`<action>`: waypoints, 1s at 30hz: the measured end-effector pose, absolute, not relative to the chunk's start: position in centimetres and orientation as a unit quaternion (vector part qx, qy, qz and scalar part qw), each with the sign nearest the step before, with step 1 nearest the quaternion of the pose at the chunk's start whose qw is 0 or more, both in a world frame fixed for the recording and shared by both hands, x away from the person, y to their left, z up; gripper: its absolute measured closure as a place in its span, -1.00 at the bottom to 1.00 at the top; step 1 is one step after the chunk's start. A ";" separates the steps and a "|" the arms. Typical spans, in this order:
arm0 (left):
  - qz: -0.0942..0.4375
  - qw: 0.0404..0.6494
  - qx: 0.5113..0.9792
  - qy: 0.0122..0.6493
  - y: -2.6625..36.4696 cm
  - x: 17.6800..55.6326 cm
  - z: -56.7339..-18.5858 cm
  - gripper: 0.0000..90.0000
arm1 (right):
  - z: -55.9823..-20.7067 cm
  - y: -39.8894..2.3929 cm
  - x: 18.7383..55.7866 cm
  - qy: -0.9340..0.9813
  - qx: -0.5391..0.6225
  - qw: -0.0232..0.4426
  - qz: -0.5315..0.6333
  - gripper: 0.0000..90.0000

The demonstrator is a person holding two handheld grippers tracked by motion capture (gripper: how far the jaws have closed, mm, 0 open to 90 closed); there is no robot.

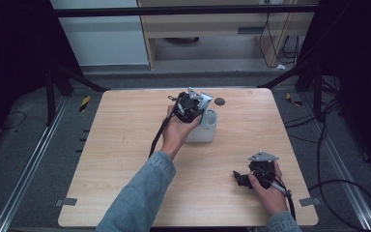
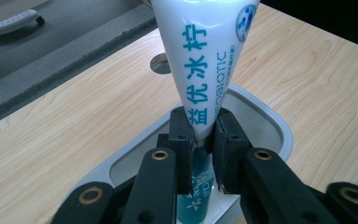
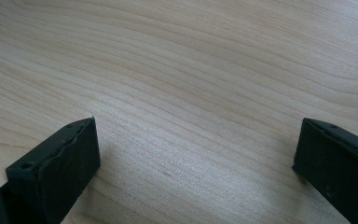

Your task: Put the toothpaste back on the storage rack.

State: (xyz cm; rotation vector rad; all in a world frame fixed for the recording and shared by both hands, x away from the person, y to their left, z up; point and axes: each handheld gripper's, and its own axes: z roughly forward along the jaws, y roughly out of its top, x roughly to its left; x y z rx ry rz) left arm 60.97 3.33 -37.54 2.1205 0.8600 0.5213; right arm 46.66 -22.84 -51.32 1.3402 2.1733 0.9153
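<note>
A light wooden desk with rounded corners stands on grey carpet floor. A small dark round hole sits near its far edge. Metal rails run along the floor left and right. Beyond the far side stand a white cabinet and pale wooden furniture. Black cables trail on the right. The corners are dark.
</note>
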 end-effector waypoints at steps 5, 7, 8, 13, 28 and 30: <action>0.204 0.380 0.835 0.341 3.4 61.1 -37.8 0.75 | -51.3 -22.8 46.7 0.783 0.483 0.213 0.330 -0.99; 0.202 0.378 0.834 0.346 3.5 61.2 -37.9 0.75 | -51.3 -22.8 46.7 0.783 0.483 0.213 0.330 -0.99; 0.201 0.379 0.834 0.348 3.6 61.3 -38.0 0.75 | -51.3 -22.8 46.7 0.783 0.483 0.213 0.330 -0.99; 0.197 0.378 0.834 0.350 3.7 61.4 -38.2 0.75 | -51.3 -22.8 46.6 0.783 0.483 0.212 0.330 -0.99; 0.193 0.370 0.838 0.352 3.5 61.6 -38.7 0.75 | -51.3 -22.8 46.7 0.783 0.482 0.213 0.330 -0.99; 0.193 0.370 0.837 0.353 3.5 61.5 -38.7 0.75 | -51.3 -22.8 46.7 0.783 0.483 0.213 0.329 -0.99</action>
